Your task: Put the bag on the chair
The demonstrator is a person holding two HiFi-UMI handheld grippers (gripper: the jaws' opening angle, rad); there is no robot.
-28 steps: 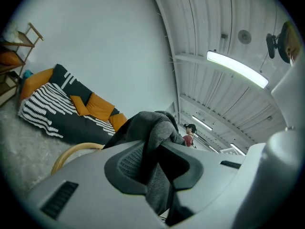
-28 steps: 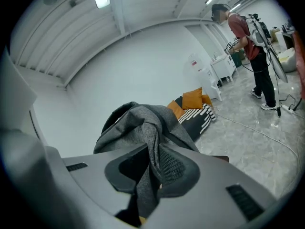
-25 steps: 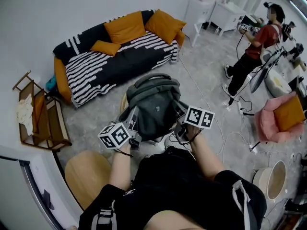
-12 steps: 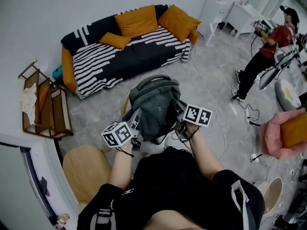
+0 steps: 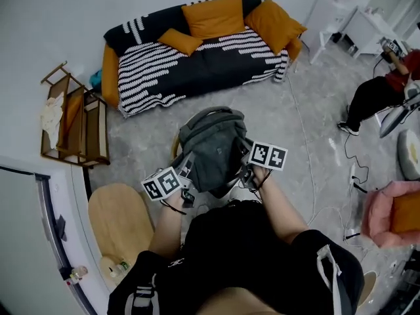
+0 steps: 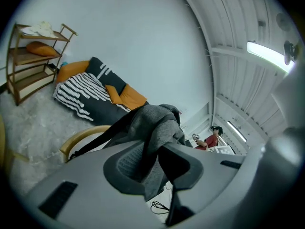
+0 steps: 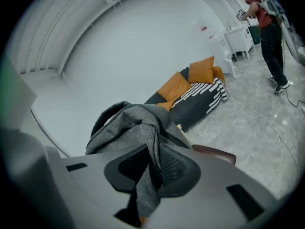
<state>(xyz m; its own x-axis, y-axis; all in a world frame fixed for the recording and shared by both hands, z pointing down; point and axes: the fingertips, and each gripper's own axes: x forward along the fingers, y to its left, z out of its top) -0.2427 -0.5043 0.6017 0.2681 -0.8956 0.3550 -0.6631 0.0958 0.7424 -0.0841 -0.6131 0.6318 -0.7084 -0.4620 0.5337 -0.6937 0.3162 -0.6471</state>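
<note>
**Two holds on one bag [image 5: 213, 146], over the chair [image 5: 174, 144]**

Item 1: grey bag, bunched, top handle uppermost. We hold it directly over the wooden chair, whose curved rim shows at the bag's left edge. We cannot tell whether the bag rests on the seat.

Item 2: left gripper [image 5: 186, 170], at the bag's lower left. Its jaws have a fold of grey fabric pinched between the pads and are opening.

Item 3: right gripper [image 5: 245, 169], at the bag's lower right. Its jaws are likewise on a hanging fold of the bag and are opening.

Item 4: striped sofa [image 5: 197, 58] with orange cushions [image 5: 213, 17], against the far wall.

Item 5: wooden shelf rack [image 5: 75, 120], left of the sofa.

Item 6: person [image 5: 380, 90], well apart at far right.
</note>
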